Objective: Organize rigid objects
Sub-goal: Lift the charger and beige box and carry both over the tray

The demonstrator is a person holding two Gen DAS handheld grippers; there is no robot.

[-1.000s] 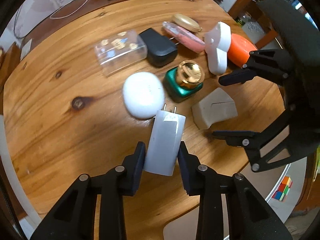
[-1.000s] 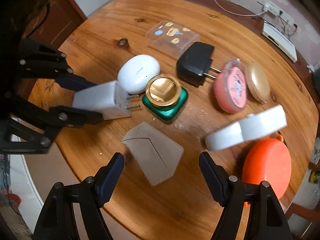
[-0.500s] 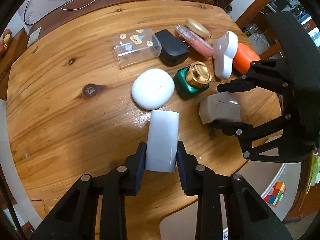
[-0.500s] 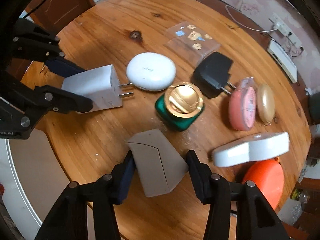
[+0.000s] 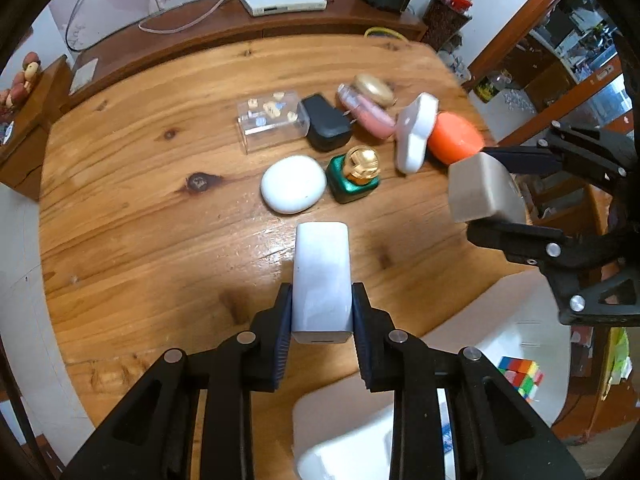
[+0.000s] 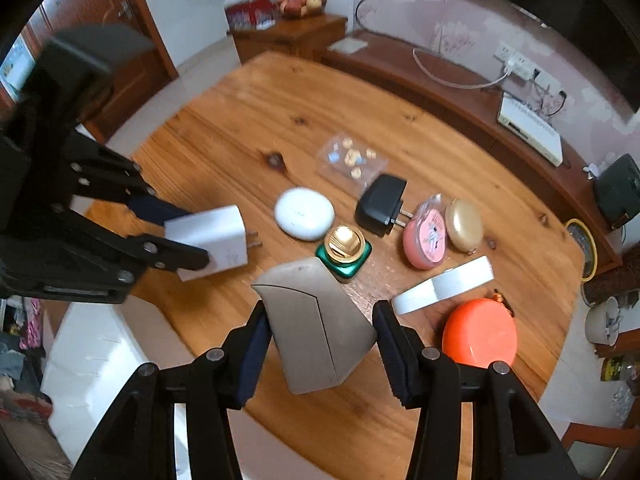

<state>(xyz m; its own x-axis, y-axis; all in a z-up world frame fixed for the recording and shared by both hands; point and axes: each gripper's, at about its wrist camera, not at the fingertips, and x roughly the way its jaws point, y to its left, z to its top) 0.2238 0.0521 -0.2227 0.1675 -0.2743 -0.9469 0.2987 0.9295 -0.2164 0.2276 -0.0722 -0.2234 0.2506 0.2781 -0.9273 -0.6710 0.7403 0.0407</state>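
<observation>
While the left gripper (image 5: 322, 316) pinches one white charger (image 5: 321, 280) by its two long sides, the right gripper (image 6: 320, 344) clamps one grey wedge-shaped case (image 6: 316, 320); both things hang clear above the round wooden table (image 5: 140, 240).

Eight things lie on the wood: one white oval case (image 5: 293, 184), one green bottle with a gold cap (image 5: 354, 174), one clear plastic box (image 5: 272, 124), one black plug adapter (image 5: 326, 127), one pink compact (image 5: 366, 114), one gold oval compact (image 5: 374, 88), one white flat device (image 5: 414, 132) leaning on one orange round case (image 5: 456, 140).

Only the right wrist view shows the charger's two metal prongs (image 6: 254, 239); in the left wrist view they are hidden behind its body. Only the left wrist view shows a coloured puzzle cube (image 5: 520, 376) down past the table's edge.
</observation>
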